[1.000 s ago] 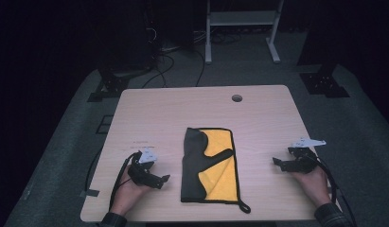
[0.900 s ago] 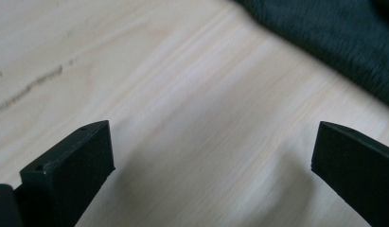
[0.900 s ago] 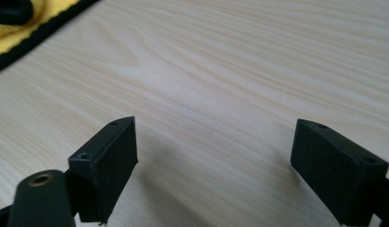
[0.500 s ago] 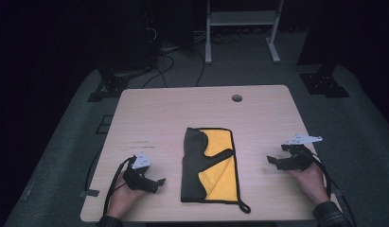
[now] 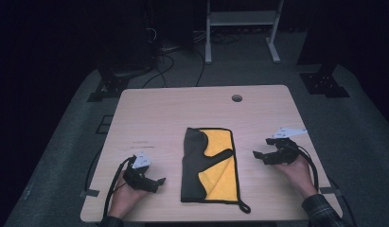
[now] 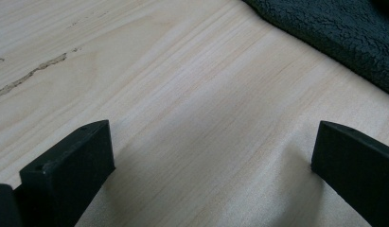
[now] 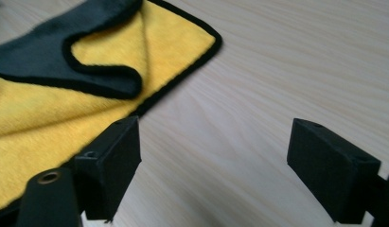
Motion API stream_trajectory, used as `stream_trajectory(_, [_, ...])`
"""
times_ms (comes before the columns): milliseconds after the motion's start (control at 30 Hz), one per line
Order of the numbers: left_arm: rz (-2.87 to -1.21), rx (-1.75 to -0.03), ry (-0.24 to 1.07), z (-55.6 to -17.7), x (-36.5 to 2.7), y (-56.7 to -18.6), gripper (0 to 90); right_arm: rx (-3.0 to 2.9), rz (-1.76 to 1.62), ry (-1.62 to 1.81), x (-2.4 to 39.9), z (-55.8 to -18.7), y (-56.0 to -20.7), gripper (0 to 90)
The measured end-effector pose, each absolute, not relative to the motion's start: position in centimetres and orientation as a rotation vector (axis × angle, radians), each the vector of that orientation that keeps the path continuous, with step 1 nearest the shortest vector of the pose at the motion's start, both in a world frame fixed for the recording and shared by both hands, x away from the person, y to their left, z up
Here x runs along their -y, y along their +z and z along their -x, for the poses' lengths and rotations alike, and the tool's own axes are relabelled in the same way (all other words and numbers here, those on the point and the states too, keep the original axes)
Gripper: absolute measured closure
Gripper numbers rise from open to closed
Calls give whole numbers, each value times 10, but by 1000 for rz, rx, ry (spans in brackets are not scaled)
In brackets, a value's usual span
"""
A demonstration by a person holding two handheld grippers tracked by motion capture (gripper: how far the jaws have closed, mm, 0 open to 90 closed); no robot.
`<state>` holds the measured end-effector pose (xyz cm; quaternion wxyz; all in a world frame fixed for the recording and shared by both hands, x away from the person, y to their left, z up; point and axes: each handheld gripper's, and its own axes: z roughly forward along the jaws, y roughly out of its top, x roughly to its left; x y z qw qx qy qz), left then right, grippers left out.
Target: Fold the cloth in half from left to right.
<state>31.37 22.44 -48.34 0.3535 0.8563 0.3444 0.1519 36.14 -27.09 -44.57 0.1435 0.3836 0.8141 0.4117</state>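
We see a yellow microfibre cloth with a dark grey reverse and black piping (image 5: 211,165) lying partly folded in the middle of the pale wooden table (image 5: 173,113), its grey side turned over the left portion so the yellow shows on the right, and a small loop at its near right corner. Our left gripper (image 5: 156,183) rests near the cloth's left edge with its jaws spread wide over bare wood; in the left gripper view the grey fleece (image 6: 334,33) lies just ahead, apart from the jaws. Our right gripper (image 5: 260,153) sits just beside the right edge, jaws likewise wide and empty, the yellow corner (image 7: 182,33) ahead of them. We judge this the approach before a grasp: next, each gripper should slide to an edge or corner and close on it.
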Motion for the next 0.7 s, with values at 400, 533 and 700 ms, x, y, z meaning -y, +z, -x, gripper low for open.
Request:
stream_trajectory(400, [-2213,-891,392,-314,-225,-483,0,-2422,-965,1292,223,-369,-438,320])
stream_trajectory(533, [-2214,-888,392,-314,-225,-483,0,-2455,-932,1313,207,-371,-435,346])
stream_trajectory(700, [-2212,-888,393,-314,-225,-484,0,-2473,-874,1349,186,-375,-436,392])
